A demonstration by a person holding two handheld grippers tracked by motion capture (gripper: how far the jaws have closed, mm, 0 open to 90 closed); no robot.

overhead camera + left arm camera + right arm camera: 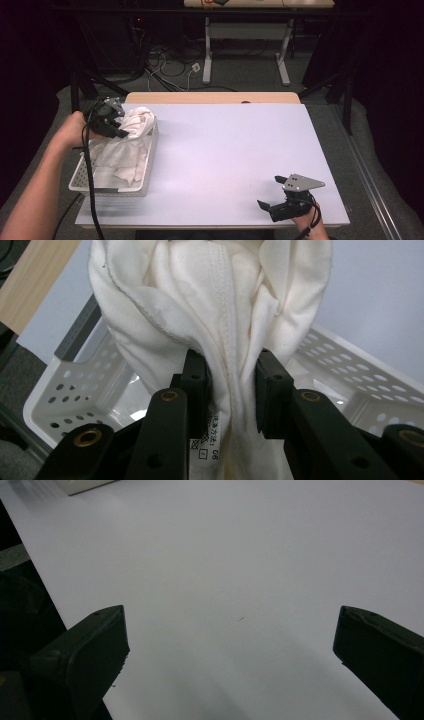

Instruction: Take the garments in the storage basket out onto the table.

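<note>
The left gripper [231, 385] pinches the white cloth [210, 310] over the basket [145, 170]; it might slip out; the right gripper [230, 645] is wide open.

Overhead camera looks toward twelve o'clock; both gripper cameras ride close, sharing the white table [225, 150] and basket [145, 187].

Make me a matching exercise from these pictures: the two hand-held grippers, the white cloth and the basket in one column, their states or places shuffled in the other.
1. left hand-held gripper
2. right hand-held gripper
3. white cloth
4. white basket

A. jaws wide apart over bare table
B. at the table's left edge, perforated walls
C. shut on fabric
D. bunched, partly lifted out of the basket

Pairs: 1-C, 2-A, 3-D, 4-B
</note>
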